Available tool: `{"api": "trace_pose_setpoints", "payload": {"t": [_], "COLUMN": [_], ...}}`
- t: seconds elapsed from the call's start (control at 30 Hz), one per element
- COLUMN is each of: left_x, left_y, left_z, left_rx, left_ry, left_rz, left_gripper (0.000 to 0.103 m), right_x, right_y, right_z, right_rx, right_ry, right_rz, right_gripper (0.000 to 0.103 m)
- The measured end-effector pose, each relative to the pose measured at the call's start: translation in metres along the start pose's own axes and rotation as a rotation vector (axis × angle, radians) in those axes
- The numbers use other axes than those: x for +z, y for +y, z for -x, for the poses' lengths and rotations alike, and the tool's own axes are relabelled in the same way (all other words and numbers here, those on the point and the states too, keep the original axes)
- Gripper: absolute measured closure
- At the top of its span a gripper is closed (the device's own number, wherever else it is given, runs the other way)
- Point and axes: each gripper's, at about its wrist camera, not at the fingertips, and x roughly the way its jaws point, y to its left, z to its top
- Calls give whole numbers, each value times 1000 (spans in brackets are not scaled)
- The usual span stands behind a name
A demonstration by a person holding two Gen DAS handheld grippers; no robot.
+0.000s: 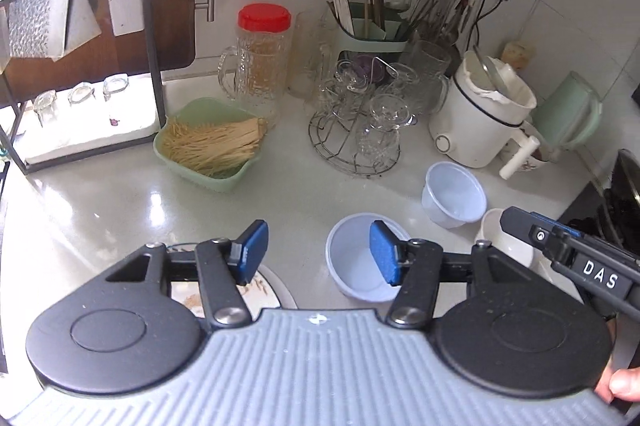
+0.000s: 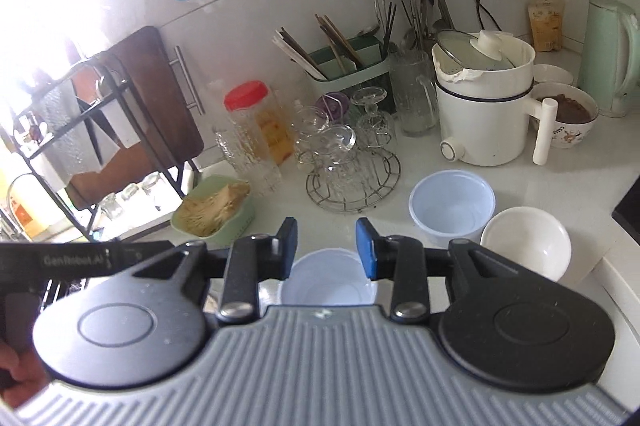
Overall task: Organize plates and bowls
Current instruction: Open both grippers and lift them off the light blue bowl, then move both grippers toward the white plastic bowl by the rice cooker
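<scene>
Two pale blue plastic bowls and a white ceramic bowl stand on the white counter. In the left wrist view the near blue bowl (image 1: 356, 266) lies under my open left gripper (image 1: 318, 254), its right pad over the bowl. The far blue bowl (image 1: 454, 196) and white bowl (image 1: 496, 238) stand to the right, where the right gripper's arm (image 1: 560, 246) reaches over. A patterned plate (image 1: 260, 292) shows below the left finger. In the right wrist view my open, empty right gripper (image 2: 326, 246) hovers above the near blue bowl (image 2: 328, 282); the far blue bowl (image 2: 452, 210) and white bowl (image 2: 526, 242) stand right.
A green tray of dry noodles (image 1: 208, 144), a wire rack of glass cups (image 1: 356, 122), a red-lidded jar (image 1: 262, 54), a white electric pot (image 1: 480, 114), a chopstick holder (image 1: 368, 26) and a black dish rack (image 1: 80, 66) crowd the back. A bowl of brown food (image 2: 568, 118) and green kettle (image 2: 608, 54) stand far right.
</scene>
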Motion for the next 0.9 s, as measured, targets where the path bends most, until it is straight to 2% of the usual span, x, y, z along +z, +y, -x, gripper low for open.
{"api": "trace_pose_setpoints", "payload": {"t": [0.23,0.5,0.73,0.9], "left_x": [-7,-7,-16,-20], "left_y": [24,38,28,8], "left_z": [18,24,6,-20], "left_rx": [-37,-83,-119,-109], "left_ry": [-14,-22,28,53], "left_rz": [-32,-97,-117,-112], "left_gripper": [40,40,40,40], "right_x": [-10,-29,-49,-51], "right_y": [30,40,36,10], "right_z": [16,30,37,26], "right_rx": [-18,-116,-169,-182], "right_ry": [-17,-18,11,36], "right_rz": [-1,-52,-67,-94], "right_gripper": [67,67,67,67]}}
